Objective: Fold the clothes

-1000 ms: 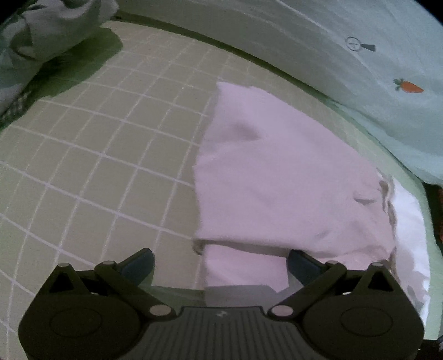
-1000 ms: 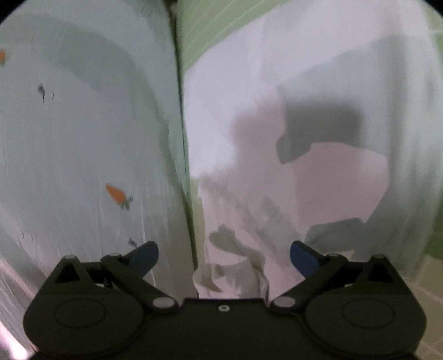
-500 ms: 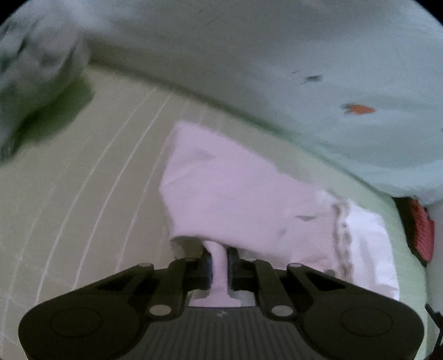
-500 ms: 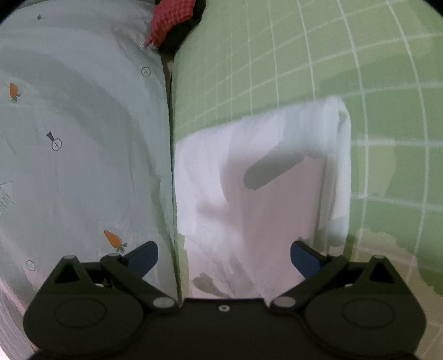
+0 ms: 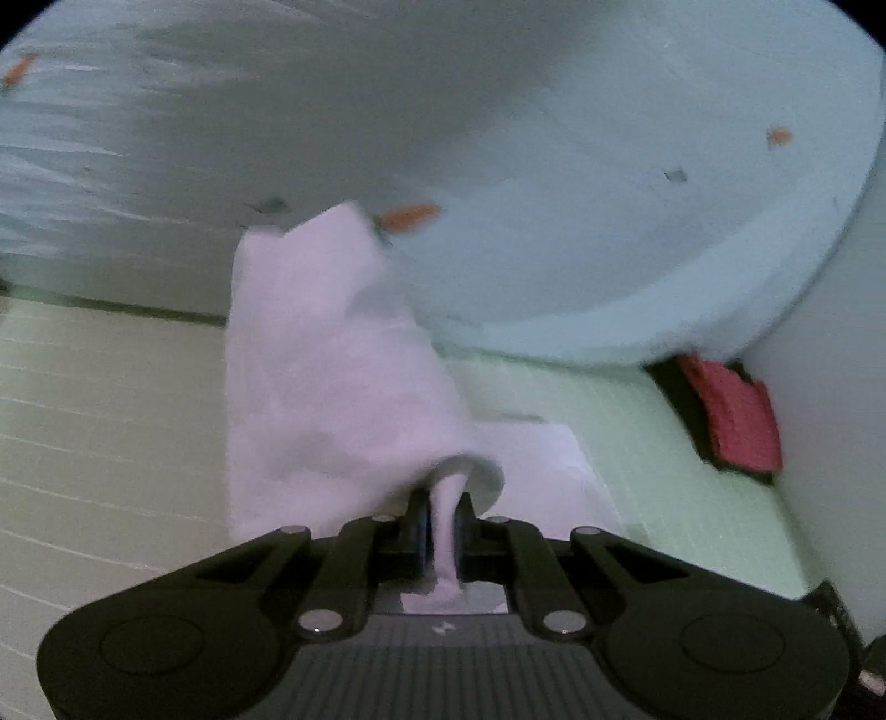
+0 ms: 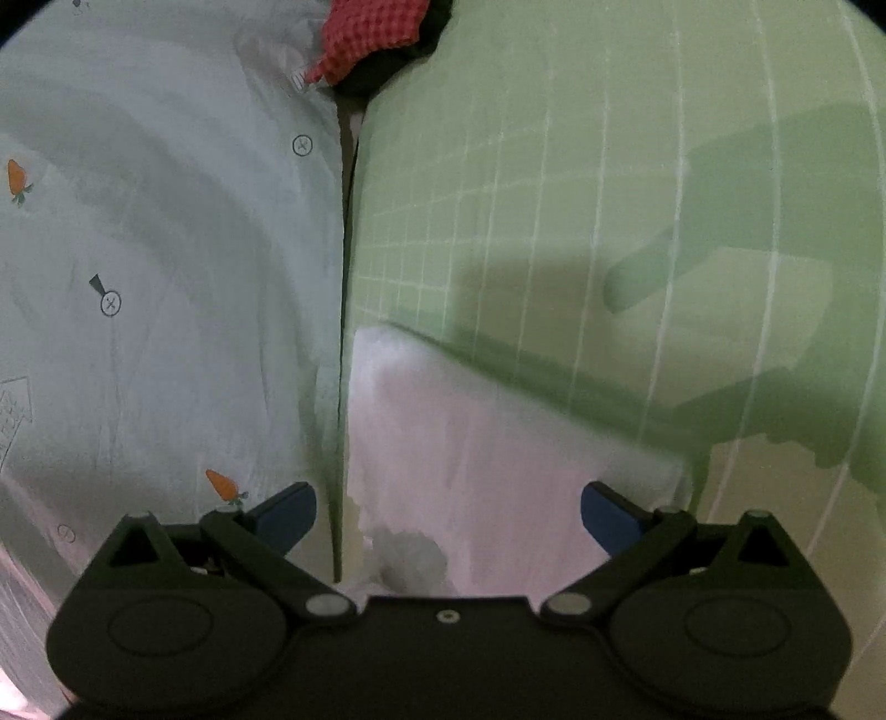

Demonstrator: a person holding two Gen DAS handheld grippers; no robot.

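Since the frame a second earlier, the left hand-held gripper [image 5: 441, 523] had gone from wide open over the flat pink garment [image 5: 332, 376] to clenched on a pinch of its near edge, and the cloth that had lain spread on the green checked sheet [image 5: 99, 432] now rose from it. Left wrist view: the two fingers stood almost together with a narrow strip of pink fabric squeezed between the pads and running back toward the gripper body. From the pinch the garment climbed in a loose, blurred fold, its upper corner showing against the pale blue carrot-print fabric [image 5: 581, 221] behind; its lower part still touched the sheet. Just right of the lifted fold a flat white layer [image 5: 554, 459] lay on the sheet; whether it belonged to the same garment could not be told. A red checked cloth [image 5: 731, 415] sat in the far right corner. Right wrist view: the right hand-held gripper [image 6: 448, 512] was released, blue-tipped fingers spread wide and gripping nothing. The pink garment [image 6: 470, 459] lay below and between them, its left edge along the seam where the sheet [image 6: 554, 194] met the carrot-print fabric [image 6: 166, 277]. Contact between the fingers and the cloth could not be judged. The red checked cloth [image 6: 371, 33] lay at the top of that view.
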